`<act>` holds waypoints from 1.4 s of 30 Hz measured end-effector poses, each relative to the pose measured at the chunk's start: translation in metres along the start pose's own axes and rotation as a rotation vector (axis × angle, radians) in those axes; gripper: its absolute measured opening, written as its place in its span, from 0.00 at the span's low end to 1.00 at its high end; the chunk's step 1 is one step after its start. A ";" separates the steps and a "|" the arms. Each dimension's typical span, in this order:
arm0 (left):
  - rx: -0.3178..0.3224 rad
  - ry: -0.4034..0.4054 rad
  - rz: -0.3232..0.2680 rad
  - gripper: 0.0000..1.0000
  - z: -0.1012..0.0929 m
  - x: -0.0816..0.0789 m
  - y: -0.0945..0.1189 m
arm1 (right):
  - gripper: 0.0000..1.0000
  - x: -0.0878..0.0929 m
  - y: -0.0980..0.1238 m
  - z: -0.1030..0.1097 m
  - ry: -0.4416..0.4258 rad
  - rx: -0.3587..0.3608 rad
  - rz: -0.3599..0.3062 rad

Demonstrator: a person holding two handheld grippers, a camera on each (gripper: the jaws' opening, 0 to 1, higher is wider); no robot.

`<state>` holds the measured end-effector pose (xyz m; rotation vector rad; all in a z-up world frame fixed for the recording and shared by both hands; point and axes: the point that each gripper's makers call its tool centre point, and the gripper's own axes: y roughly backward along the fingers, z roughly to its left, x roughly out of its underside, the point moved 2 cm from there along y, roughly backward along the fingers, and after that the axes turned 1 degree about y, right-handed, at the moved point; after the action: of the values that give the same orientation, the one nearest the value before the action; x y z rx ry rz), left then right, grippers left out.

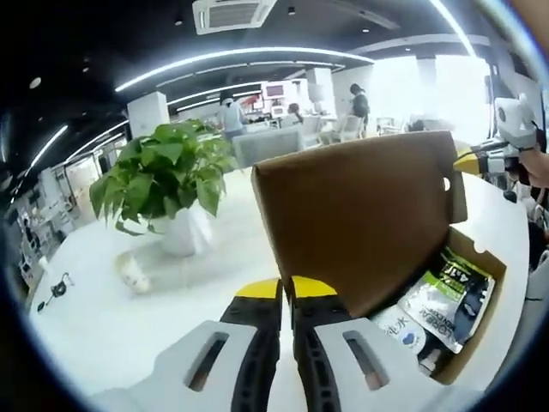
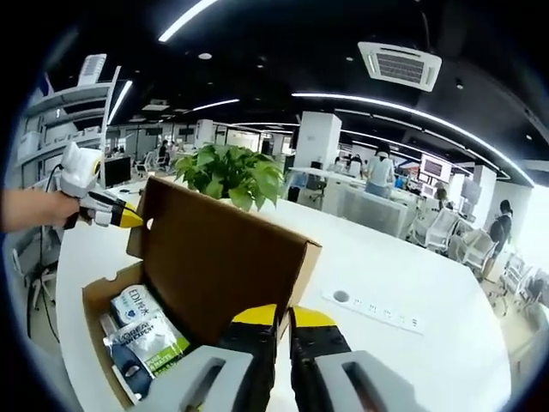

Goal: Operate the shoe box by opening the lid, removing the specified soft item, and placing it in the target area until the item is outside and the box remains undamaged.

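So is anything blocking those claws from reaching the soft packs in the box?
Partly. The raised lid stands between the right claw and the packs, and both claws sit shut against it. From above, the box is open and nothing visible covers the packs.

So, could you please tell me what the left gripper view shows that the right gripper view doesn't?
Left gripper view: a small pale cup-like object and a small black item on the white table, plus the right gripper at the lid's corner. Right gripper view: a socket strip in the table, plus the left gripper held by a hand. Both: the potted plant, the raised lid and the packets in the box.
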<state>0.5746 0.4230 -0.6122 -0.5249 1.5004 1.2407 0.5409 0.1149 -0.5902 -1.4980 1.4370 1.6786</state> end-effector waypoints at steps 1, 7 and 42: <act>0.002 -0.002 -0.001 0.01 0.000 0.000 0.000 | 0.00 0.000 -0.001 0.000 -0.002 0.001 -0.001; 0.011 0.000 -0.008 0.00 0.000 0.001 0.003 | 0.00 0.001 -0.001 -0.001 -0.002 0.007 -0.006; 0.018 -0.001 -0.005 0.01 -0.002 0.000 0.004 | 0.00 0.069 0.002 0.022 -0.043 -0.014 0.111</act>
<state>0.5706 0.4227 -0.6106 -0.5158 1.5071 1.2226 0.5095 0.1144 -0.6561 -1.4040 1.5131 1.7784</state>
